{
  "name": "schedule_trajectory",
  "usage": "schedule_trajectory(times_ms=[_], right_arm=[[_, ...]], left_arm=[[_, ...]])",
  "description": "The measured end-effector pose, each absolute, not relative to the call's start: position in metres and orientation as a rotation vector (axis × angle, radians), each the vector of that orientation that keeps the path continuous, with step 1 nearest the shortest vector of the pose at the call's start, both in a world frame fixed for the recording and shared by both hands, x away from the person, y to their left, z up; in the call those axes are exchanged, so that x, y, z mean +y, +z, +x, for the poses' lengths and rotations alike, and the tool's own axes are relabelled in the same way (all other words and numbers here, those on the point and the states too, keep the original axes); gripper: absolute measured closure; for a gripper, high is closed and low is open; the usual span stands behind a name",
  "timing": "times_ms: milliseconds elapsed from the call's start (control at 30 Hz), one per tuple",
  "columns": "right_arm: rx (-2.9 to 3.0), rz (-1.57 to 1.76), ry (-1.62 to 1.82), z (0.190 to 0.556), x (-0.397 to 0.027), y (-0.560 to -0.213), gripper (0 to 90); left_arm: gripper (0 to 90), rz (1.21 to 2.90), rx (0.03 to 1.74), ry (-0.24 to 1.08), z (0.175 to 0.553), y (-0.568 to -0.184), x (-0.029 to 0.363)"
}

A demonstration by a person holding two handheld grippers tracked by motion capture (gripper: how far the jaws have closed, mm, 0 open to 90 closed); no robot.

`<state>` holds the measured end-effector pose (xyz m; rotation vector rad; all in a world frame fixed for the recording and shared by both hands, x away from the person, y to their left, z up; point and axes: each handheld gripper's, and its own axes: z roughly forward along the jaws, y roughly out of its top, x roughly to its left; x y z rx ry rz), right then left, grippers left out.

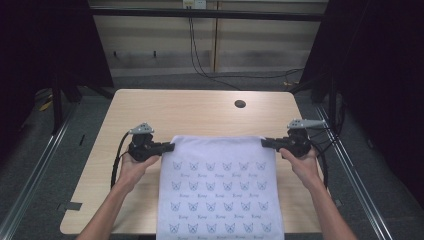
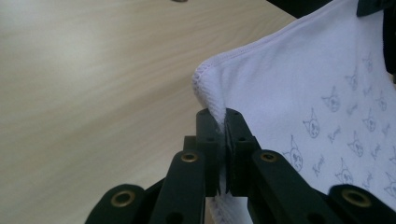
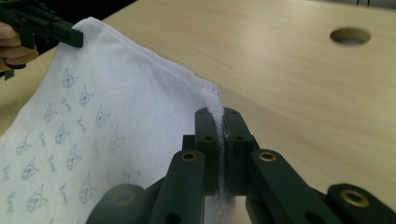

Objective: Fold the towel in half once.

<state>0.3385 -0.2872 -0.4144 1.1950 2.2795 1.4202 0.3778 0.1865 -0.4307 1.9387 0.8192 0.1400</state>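
Both grippers are clamping the white printed cloth: left gripper pinching its nine o'clock far corner, right gripper its three o'clock corner, the taut far edge running straight between them while the rest is draping toward six o'clock over the table

The cloth hung stretched between the two tools, left tool at its far left corner, right tool at its far right corner. Its near part lay on the worktop, the cable hole beyond it.
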Motion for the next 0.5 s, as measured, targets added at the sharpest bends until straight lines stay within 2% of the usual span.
schedule_trajectory(times_ms=[100, 300, 400, 500], right_arm=[[2.241, 1.154, 1.426, 0.357, -0.283, -0.381, 86.8], [2.176, 1.129, 1.457, 0.385, -0.28, -0.341, 87.0], [2.161, 1.123, 1.459, 0.393, -0.279, -0.328, 87.1], [2.116, 1.114, 1.449, 0.405, -0.282, -0.301, 87.3]], left_arm=[[86.6, 1.881, 0.814, 0.201, 0.393, -0.396, 0.193], [86.7, 1.857, 0.797, 0.29, 0.414, -0.35, 0.196], [86.8, 1.791, 0.815, 0.276, 0.421, -0.336, 0.198], [86.9, 1.743, 0.824, 0.292, 0.434, -0.313, 0.196]])
